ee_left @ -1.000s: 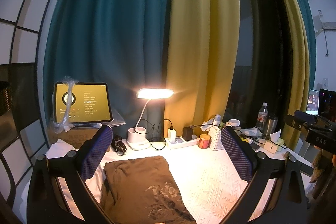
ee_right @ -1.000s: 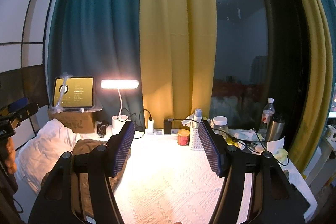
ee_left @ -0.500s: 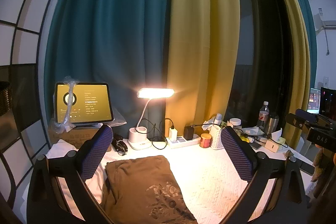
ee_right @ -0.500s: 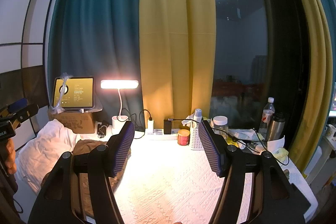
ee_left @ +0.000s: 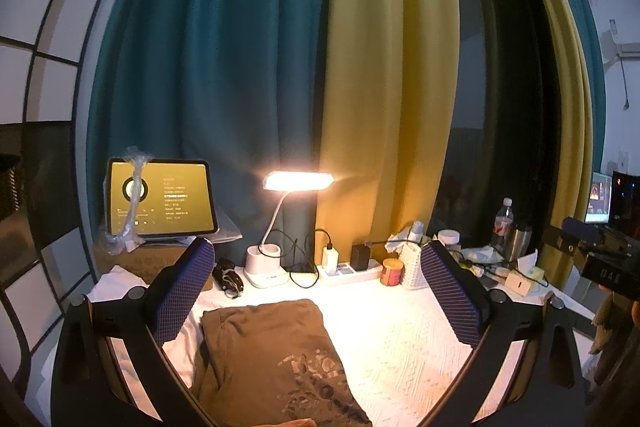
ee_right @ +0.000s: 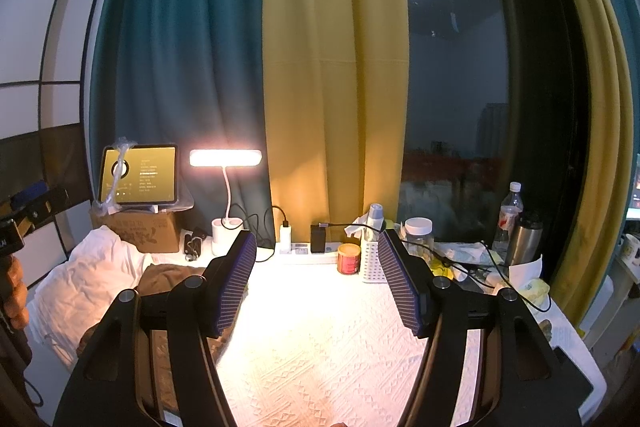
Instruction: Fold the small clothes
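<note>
A folded brown garment (ee_left: 276, 359) with a pale print lies on the white textured cloth (ee_left: 400, 347) at the left of the table. My left gripper (ee_left: 316, 291) is open and empty, held above the garment's far edge. My right gripper (ee_right: 316, 283) is open and empty above the lit middle of the cloth (ee_right: 320, 347). In the right wrist view the brown garment (ee_right: 168, 273) shows partly behind the left finger (ee_right: 234, 287). A crumpled white garment (ee_right: 86, 283) lies at the far left.
A lit desk lamp (ee_left: 298, 183), a tablet (ee_left: 160, 197) on a cardboard box (ee_right: 144, 231), a power strip (ee_left: 348, 273), a small tin (ee_right: 349, 258), a jar (ee_right: 418, 233), bottles (ee_right: 510, 215) and papers line the back and right edge. Curtains hang behind.
The left gripper's view has shifted very slightly, showing a little more of the brown garment. The right gripper has not visibly moved. Both stay open.
</note>
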The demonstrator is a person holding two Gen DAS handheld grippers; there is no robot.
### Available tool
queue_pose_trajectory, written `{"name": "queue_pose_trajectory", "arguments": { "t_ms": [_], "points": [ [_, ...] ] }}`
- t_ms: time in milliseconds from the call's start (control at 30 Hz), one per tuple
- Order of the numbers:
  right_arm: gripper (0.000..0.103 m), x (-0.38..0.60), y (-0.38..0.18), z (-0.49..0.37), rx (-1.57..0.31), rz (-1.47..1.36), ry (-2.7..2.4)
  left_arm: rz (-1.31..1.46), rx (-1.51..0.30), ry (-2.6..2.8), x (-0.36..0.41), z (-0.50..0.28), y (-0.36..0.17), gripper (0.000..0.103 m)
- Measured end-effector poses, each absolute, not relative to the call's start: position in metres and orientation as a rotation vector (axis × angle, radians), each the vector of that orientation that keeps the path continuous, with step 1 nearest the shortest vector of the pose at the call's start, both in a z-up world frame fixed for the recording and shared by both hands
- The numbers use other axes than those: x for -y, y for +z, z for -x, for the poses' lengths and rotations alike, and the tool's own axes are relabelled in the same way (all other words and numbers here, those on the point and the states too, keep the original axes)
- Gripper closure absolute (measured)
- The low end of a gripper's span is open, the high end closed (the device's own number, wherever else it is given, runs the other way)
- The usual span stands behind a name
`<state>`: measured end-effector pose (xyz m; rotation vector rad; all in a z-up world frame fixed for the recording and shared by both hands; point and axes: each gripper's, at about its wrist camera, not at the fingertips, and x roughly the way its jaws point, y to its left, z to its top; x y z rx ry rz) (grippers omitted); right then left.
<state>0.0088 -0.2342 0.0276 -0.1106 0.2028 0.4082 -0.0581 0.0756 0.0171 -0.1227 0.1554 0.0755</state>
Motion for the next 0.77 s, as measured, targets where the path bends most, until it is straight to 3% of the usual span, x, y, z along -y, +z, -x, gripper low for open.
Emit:
{"name": "queue_pose_trajectory", "arguments": {
  "t_ms": [767],
  "points": [
    [0.036,0.2388,0.025,-0.0091,-0.207,0.104,0.397,0.103,-0.178,0.058,-0.0702,0.0546,0.0173,0.001]
  ]
}}
